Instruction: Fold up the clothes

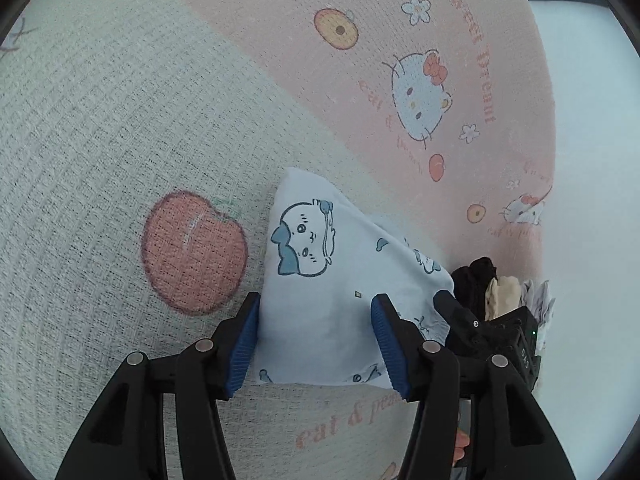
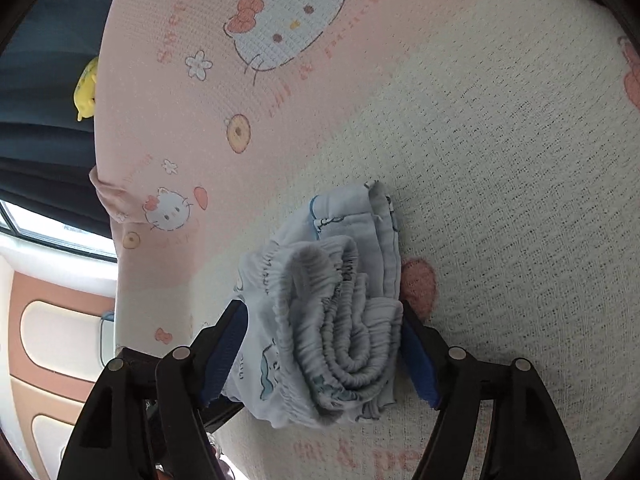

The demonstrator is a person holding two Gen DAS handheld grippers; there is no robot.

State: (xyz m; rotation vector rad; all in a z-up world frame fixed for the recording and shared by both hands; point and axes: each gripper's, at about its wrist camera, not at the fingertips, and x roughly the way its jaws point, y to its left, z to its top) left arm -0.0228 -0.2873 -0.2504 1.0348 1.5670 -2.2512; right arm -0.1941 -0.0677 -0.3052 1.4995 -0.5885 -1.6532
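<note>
A small light-blue garment [image 1: 308, 236] with cartoon cat prints lies folded on the bed sheet [image 1: 120, 120]. In the left wrist view my left gripper [image 1: 316, 304] stands open over its near end. One blue pad sits just off the cloth's left edge and the other rests above the cloth. In the right wrist view the same garment [image 2: 352, 248] shows its gathered elastic waistband, bunched in layers. My right gripper [image 2: 320, 308] is open and wide, with a finger on each side of that bundle. The cloth rests on the sheet [image 2: 500, 160] between them.
The sheet is pink and cream with cat, peach and flower prints. Its edge runs down the right of the left wrist view, where dark and beige clothes [image 1: 488, 288] are heaped. A yellow toy [image 2: 86, 88] sits beyond the bed's left edge.
</note>
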